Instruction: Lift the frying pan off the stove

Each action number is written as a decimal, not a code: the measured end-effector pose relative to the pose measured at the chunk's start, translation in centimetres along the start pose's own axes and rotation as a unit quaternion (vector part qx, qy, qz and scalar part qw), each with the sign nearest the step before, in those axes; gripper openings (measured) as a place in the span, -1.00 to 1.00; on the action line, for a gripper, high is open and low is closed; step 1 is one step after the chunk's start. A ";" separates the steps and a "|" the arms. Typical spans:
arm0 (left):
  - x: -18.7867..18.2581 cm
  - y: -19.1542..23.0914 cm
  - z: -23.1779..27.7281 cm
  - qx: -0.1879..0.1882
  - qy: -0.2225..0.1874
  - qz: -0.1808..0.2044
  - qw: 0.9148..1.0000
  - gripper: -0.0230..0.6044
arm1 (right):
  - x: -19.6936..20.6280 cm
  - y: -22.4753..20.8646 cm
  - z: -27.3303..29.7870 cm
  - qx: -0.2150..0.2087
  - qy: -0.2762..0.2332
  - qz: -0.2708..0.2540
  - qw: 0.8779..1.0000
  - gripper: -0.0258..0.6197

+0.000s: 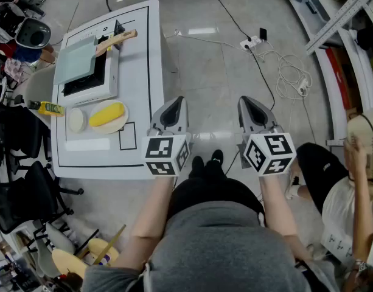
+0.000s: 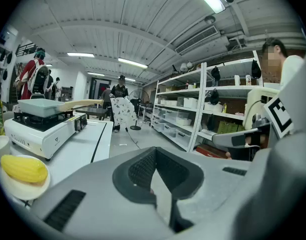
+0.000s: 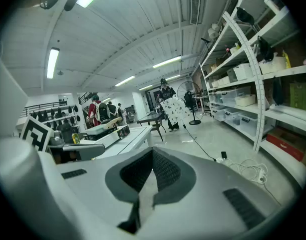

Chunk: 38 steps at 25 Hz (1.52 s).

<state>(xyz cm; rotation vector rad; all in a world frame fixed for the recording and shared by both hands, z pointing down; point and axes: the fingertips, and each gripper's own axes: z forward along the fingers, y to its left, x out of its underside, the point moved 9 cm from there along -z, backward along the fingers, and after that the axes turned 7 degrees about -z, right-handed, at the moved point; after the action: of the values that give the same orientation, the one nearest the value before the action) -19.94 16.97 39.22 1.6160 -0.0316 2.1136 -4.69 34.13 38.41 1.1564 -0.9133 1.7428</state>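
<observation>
Nearest, head view: grey shirt [image 1: 219, 251] and bare forearms [image 1: 151, 218] fill the bottom edge, each arm ending in a marker cube held over the floor [image 1: 210, 66].
Head view, grippers: left hand-held gripper [image 1: 173, 108] hangs just beside the near right corner of the counter [image 1: 137, 72]. The right hand-held gripper [image 1: 253, 109] is level with it, farther right. Neither touches anything.
Head view, task's thing: frying pan [image 1: 76, 59], pale green and square, sits on the stove [image 1: 95, 93] at the counter's far left. Its wooden handle [image 1: 118, 39] points away to the right. It is well apart from both grippers.
Head view, other items: plate [image 1: 120, 125] with a corn cob [image 1: 106, 114] lies in front of the stove, with a small white dish [image 1: 76, 120] beside it.
Left gripper view: jaws pressed together with nothing between them. The frying pan [image 2: 40, 106] rests on the stove [image 2: 38, 134] off to the left, beyond the corn cob [image 2: 23, 168].
Right gripper view: jaws likewise together and empty. The stove [image 3: 109, 134] and pan look small and distant at left, with shelves [image 3: 252, 99] at right.
Step in hand: the reach seems not yet begun, and the pan is unlifted.
Next move, as I judge: swing the left hand-held gripper toward the wooden handle, part its jaws and clamp on the wood. Then raise it straight up, keeping the pan level, since the weight sits far from the grip.
</observation>
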 end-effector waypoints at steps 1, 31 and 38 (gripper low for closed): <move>0.0 -0.1 0.0 -0.001 0.000 -0.001 1.000 -0.91 | 0.1 -0.1 0.0 0.000 0.001 0.003 1.000 -0.92; -2.9 -1.8 3.6 -0.025 -0.020 0.021 0.999 -0.84 | -1.4 -5.7 0.8 -0.013 -0.020 0.008 1.000 -0.71; -3.5 -0.6 5.7 -0.020 -0.017 0.004 1.000 -0.52 | -1.9 -6.3 3.2 -0.027 -0.012 0.013 0.999 -0.53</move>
<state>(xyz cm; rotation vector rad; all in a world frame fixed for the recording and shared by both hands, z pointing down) -13.88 14.59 37.61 1.6301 -0.0915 2.0790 2.59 33.33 38.41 1.1361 -0.9886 1.7179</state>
